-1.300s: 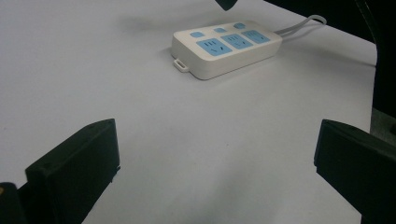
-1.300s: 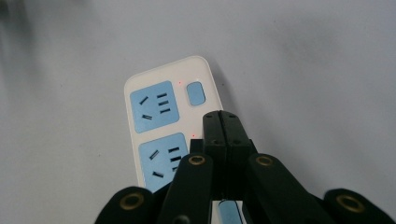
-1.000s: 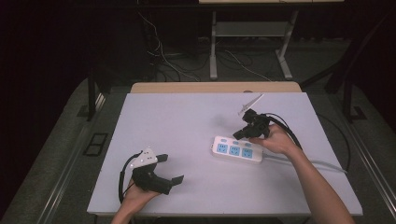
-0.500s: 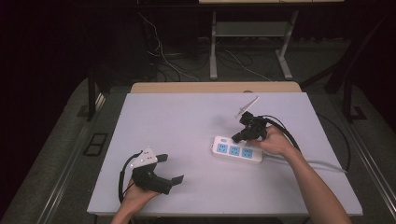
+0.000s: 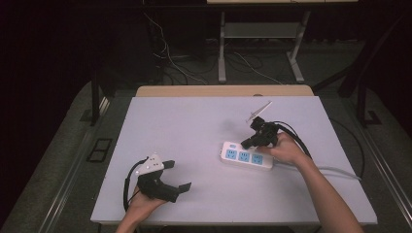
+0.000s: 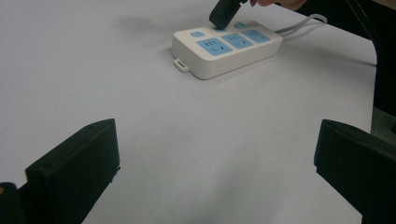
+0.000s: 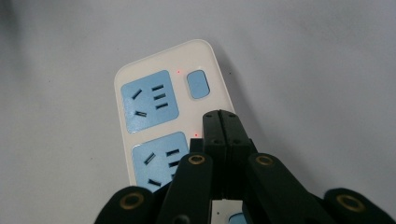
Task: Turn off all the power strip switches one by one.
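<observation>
Right now the white table is carrying very little: a white power strip is lying toward four o'clock from the table's middle, its grey cable trailing off toward the three o'clock edge. The strip has blue sockets and small blue switches, with tiny red lights glowing beside the switches in the right gripper view.

The left gripper is resting near the seven o'clock corner, jaws spread wide and holding nothing, pointing toward the strip.

The right gripper is hovering over the strip with its jaws pressed tight together, empty, the joined tip sitting just beside a switch, seemingly about to press one.

My worry is the loose strip: nothing is pinning it down, so an off-centre push could be tipping or sliding it. The blunt tip could also be landing on the socket face instead of the small button.
</observation>
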{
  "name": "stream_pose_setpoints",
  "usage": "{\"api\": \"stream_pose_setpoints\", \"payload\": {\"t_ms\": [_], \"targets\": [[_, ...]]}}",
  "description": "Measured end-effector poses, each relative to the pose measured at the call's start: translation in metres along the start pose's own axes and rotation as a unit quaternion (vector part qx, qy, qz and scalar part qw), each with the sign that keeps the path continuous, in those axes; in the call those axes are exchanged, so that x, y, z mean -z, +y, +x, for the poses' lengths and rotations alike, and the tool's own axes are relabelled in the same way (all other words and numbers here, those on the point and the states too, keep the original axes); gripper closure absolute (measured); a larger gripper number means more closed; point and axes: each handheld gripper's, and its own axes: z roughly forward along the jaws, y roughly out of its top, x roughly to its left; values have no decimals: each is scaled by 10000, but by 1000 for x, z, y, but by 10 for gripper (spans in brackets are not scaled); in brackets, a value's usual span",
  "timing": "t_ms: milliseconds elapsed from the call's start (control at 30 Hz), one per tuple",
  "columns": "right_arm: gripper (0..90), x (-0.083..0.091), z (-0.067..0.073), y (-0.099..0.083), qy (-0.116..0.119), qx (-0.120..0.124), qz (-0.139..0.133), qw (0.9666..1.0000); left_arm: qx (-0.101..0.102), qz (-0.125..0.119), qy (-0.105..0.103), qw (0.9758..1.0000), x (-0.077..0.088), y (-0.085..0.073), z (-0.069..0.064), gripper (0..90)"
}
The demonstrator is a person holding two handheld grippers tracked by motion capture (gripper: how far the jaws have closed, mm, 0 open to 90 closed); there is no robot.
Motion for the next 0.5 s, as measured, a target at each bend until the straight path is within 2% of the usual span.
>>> {"api": "stream_pose_setpoints", "payload": {"t_ms": [200, 333, 500], "targets": [[900, 0, 3, -5, -119, 130, -151, 9997, -10, 7, 0, 10000, 0, 0, -1, 0], [900, 0, 5, -6, -201, 136, -168, 9996, -1, -1, 11, 10000, 0, 0, -1, 0], [900, -1, 5, -9, -182, 87, -260, 9995, -3, 8, 13, 10000, 0, 0, -1, 0]]}}
